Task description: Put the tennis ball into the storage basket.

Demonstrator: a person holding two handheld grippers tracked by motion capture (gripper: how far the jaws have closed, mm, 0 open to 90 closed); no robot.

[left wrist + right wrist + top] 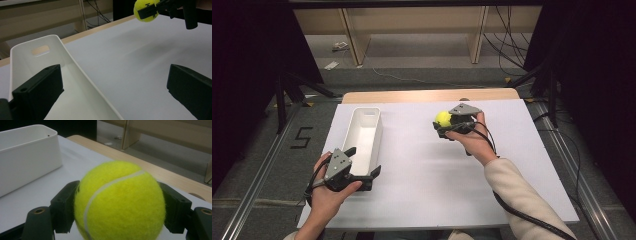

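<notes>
The right gripper [443, 125] has its 2 black jaws clamped on a fuzzy yellow tennis ball [443, 118], 1 jaw on each side of it, with the ball's top and front bulging out past them. In the right gripper view the ball [118, 202] sits squarely between the jaws and its pale curved seam runs across the face turned to the camera. The ball is held up clear of the white table top [432, 170], and the left gripper view shows a soft shadow on the white surface well below it.

From that right gripper, the long white plastic bin [362, 132] lies well off to its left, open side up, with a slot handle cut in its far end wall [40, 50]. The bin looks empty as far as I can see into it.

The left gripper [362, 165] rests at the near end of that bin, its jaws spread wide with nothing pinched. 1 jaw sits inside the bin and the other out over the table, so the bin's long side wall [82, 75] runs between them. Whether either jaw touches the plastic I cannot tell
</notes>
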